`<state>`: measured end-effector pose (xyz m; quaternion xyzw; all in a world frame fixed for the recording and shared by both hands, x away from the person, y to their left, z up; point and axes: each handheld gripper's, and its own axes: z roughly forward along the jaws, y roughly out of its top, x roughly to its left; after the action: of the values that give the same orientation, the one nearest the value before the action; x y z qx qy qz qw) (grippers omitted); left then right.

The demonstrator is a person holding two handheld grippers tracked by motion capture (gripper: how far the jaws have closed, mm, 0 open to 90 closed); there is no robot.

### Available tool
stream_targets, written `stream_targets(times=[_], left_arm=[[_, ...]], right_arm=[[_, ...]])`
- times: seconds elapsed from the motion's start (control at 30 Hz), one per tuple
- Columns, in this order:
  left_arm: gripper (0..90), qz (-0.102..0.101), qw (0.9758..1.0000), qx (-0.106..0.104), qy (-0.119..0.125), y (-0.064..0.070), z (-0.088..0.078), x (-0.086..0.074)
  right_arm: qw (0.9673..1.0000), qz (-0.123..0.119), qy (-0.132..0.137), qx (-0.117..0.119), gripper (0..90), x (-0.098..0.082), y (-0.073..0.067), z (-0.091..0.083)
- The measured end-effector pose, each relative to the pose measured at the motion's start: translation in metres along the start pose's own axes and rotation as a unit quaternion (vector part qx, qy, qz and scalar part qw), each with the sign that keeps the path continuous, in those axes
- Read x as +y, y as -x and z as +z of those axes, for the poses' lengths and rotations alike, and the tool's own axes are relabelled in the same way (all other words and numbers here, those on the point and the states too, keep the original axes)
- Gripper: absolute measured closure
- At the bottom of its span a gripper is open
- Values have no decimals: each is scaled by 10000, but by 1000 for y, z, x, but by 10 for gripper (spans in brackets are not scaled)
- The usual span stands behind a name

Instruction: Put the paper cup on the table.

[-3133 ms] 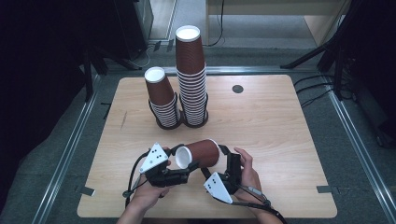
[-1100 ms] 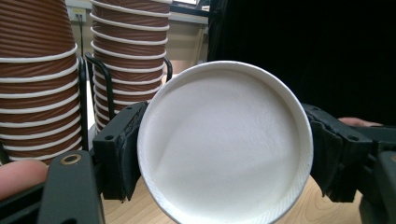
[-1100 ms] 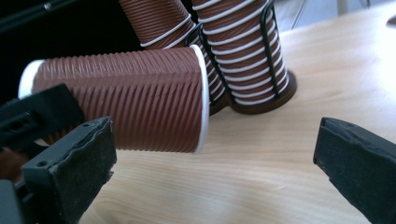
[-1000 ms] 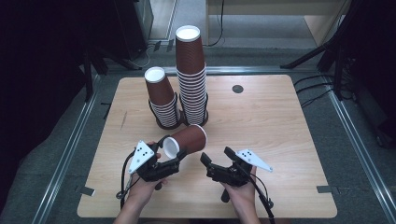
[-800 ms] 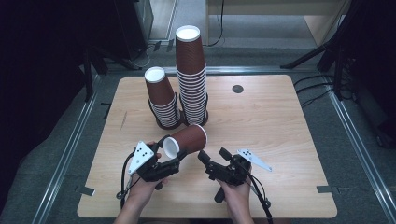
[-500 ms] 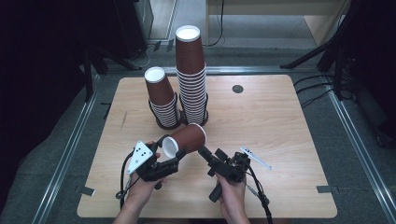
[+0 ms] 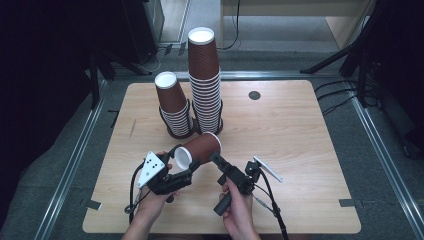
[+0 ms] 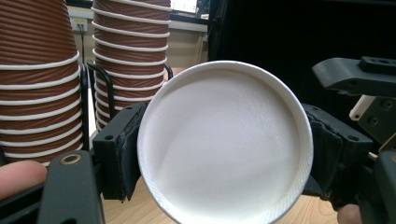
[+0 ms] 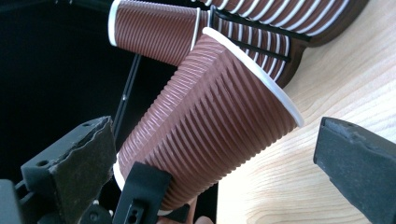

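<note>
You get even, bright light from above on the table (image 7: 300,130), while the room around it, mainly the left side of the frame, stays very dark. Shadows are short and soft. In your gripper views, the near jaws are blurred, and the white cup (image 8: 224,144) bottom looks almost overexposed.

A lab or test room — a bare wooden counter (image 7: 300,140) ringed by aluminium rails (image 7: 75,160), cables (image 7: 340,95) trailing over grey floor (image 7: 395,165), and black stand legs (image 7: 345,55) around it — no household furnishings.
</note>
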<state>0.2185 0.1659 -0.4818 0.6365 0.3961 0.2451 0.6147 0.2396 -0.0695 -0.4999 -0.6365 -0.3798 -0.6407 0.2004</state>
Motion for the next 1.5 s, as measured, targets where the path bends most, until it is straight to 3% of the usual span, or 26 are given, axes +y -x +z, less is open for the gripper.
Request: stream_targets(times=[0.03,0.07,0.1,0.37,0.4,0.5,0.97,1.37,1.5], left_arm=[[229,4,10000,3,3,0,0,0],[229,7,10000,0,5,0,0,0],[229,5,10000,-9,7,1,0,0],[229,119,9999,-38,0,5,2,-2],[229,119,9999,-44,-1,5,2,-3],[229,139,9999,-54,-11,5,2,-3],[229,220,9997,-114,-36,10,5,-7],[229,357,9989,-275,-149,17,8,-10],[229,345,9988,-294,-173,17,8,-10]], right_arm=[[9998,216,-39,-36,0,-1,1,3],[9998,216,-39,-36,0,-1,1,3],[9993,366,-69,-60,0,-1,2,6],[9971,754,-62,-16,0,-2,6,14],[9956,929,-80,-13,0,-2,7,16],[9941,1085,-63,-58,0,0,9,18],[9895,1439,-132,-73,0,7,13,29],[9886,1502,-53,-55,0,8,12,34],[9887,1495,-44,-79,62,10,13,34]])
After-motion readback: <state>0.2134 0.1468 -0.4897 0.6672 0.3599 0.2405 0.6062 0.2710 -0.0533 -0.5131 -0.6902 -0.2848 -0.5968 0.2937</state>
